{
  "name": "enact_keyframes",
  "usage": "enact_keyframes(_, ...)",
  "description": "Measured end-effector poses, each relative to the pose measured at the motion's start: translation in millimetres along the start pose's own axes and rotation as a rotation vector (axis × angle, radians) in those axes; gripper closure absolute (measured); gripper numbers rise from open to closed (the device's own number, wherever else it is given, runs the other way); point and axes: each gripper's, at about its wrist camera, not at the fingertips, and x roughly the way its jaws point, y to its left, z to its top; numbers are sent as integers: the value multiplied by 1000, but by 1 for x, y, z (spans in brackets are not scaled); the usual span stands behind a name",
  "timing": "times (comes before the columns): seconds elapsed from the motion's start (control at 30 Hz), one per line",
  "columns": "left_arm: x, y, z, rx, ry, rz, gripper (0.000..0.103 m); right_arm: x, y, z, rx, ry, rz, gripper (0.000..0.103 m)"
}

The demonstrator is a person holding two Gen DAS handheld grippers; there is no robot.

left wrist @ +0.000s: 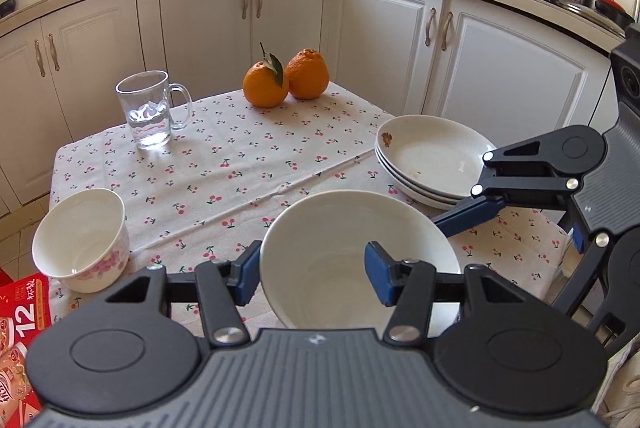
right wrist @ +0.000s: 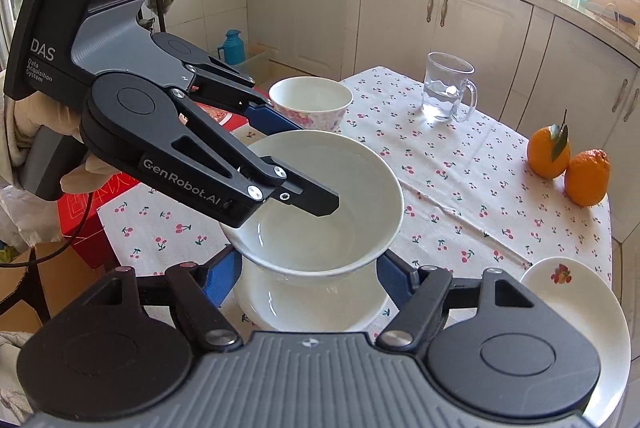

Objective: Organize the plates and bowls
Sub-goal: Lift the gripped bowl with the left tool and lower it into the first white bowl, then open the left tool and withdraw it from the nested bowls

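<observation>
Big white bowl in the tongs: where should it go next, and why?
Probably ease it straight down. The left tongs pinch the white bowl by its rim, and it is directly over a second bowl between the right tongs, so the two should nest.

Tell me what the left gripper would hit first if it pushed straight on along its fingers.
The left gripper is clamped on the white bowl's rim, so the bowl would travel along. Beyond it lies bare cherry tablecloth, then probably the two oranges; depth is uncertain.
</observation>
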Motion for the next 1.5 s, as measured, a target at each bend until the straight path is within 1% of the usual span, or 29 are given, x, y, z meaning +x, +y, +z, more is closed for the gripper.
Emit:
enact_keyframes(0.13, 7, -3, -3, -3, 14, -11, 49, -1, -3, -6, 8, 14, -3, 25)
enact_keyframes(0.4, 14, -3, -8, -12, 35, -28, 49, 4, -7, -12, 31, 42, 19, 25)
enact_keyframes(0.83, 20, -3, -13, -12, 50, -35, 49, 9, -10, -18, 46, 67, 37, 24)
enact_keyframes(1.2, 20, -3, -16, 5, 43, -25, 49, 13, -10, -19, 41, 72, 36, 24)
enact_keyframes(1.27, 16, -3, -16, 8, 31, -28, 47, 13, -10, -19, 40, 73, 35, 24)
enact_keyframes(1.3, 14, -3, -15, 12, 24, -24, 47, 13, -9, -20, 39, 71, 34, 22)
enact_keyframes(1.33, 12, -3, -15, 17, 19, -17, 46, 11, -10, -19, 43, 63, 34, 14)
enact_keyframes(1.4, 7, -2, -15, 27, 12, -4, 44, 7, -9, -18, 45, 39, 43, 8)
enact_keyframes(1.43, 6, -1, -16, 28, 11, 1, 42, 4, -9, -17, 45, 30, 47, 8)
enact_keyframes(1.5, 3, 3, -18, 26, 10, 9, 41, 0, -8, -14, 44, 10, 42, 7)
